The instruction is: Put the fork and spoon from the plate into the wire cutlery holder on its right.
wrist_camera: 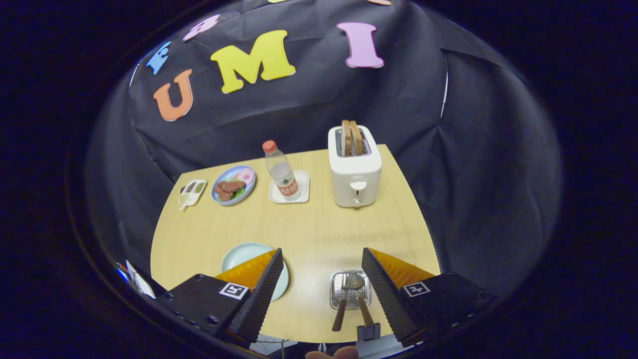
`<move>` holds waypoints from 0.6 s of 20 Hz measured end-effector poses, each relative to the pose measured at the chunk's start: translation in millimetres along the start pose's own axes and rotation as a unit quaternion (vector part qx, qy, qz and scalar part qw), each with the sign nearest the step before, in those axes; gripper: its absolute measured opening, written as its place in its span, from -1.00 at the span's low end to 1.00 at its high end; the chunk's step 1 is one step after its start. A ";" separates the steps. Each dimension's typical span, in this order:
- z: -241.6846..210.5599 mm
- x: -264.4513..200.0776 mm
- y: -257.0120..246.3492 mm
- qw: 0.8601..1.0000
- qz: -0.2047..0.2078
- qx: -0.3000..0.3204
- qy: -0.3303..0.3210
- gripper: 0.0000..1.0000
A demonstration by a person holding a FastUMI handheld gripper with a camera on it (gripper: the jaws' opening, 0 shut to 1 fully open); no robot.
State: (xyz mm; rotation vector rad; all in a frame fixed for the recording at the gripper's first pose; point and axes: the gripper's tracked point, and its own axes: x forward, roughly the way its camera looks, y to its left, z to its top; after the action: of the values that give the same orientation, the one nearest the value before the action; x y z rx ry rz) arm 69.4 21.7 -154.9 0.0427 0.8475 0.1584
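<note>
Cutlery is being seen already standing in the wire cutlery holder (350, 289), two brown handles leaning toward the tool (322, 264), whose fingers are being held wide apart and empty above the table (319, 219). The pale plate (239, 255), partly hidden behind the left finger, is lying bare where visible, so the task is being judged finished or nearly so; only a withdrawal is being called for. Which handle is the fork's and which the spoon's is not being made out.

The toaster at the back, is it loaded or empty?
Loaded: two brown bread slices stand up out of the white toaster's slots. The tool is open, well short of it.
</note>
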 end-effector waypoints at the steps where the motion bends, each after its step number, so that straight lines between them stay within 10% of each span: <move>1: 14.9 -7.8 7.0 1.000 0.007 0.001 -0.025 0.92; 12: 91.5 -122.3 49.6 0.959 0.029 -0.027 -0.282 0.92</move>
State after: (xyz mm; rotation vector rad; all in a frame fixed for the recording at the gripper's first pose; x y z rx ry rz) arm 52.3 53.9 1.5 0.0591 0.2714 0.2116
